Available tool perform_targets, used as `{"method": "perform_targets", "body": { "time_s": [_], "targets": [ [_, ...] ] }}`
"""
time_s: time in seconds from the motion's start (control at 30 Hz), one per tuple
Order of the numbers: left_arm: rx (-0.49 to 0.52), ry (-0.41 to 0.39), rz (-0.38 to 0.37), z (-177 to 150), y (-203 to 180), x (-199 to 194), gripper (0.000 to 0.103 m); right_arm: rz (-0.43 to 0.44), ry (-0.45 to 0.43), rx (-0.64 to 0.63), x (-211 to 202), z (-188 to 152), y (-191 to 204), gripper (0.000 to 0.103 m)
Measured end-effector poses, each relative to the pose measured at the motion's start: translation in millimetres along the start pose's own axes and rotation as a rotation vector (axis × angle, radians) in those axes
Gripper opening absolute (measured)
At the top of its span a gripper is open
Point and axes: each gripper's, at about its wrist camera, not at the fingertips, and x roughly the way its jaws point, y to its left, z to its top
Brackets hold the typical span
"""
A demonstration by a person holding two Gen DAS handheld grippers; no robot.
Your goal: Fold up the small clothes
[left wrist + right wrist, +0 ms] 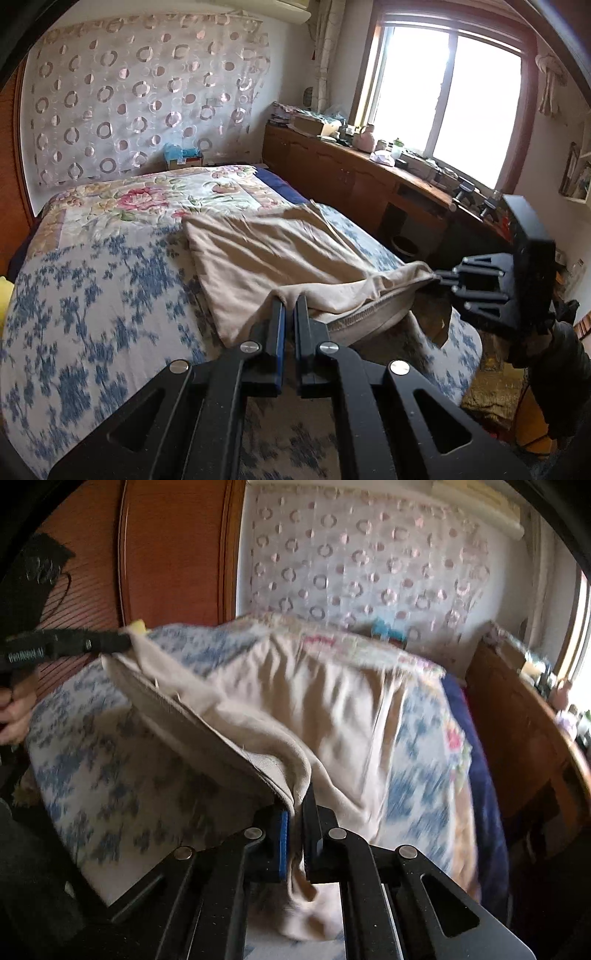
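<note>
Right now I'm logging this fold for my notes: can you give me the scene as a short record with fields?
garment: beige garment, near edge lifted, far part lying on the bedspread
surface: floral blue-and-white bedspread on a bed
left claw: shut on the garment's near edge
right claw: shut on the garment's other near corner, cloth hanging below the fingers
edge between claws: ribbed hem held off the bed between the two claws
background: window, cluttered wooden cabinet along the wall
</note>
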Motion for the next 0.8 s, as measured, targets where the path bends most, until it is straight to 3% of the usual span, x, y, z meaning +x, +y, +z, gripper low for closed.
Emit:
{"method": "perform_targets", "body": {
  "time_s": [0.4,0.8],
  "targets": [
    [-0.034,-0.035,0.061,72,47,47,0.005,-0.024,-0.106,-0.021,50,86,-51,0.006],
    [-0.071,0.036,0.142,106,100,133,0.005,0.015,-0.074,-0.046,155,129,-92,0.006]
  ]
}}
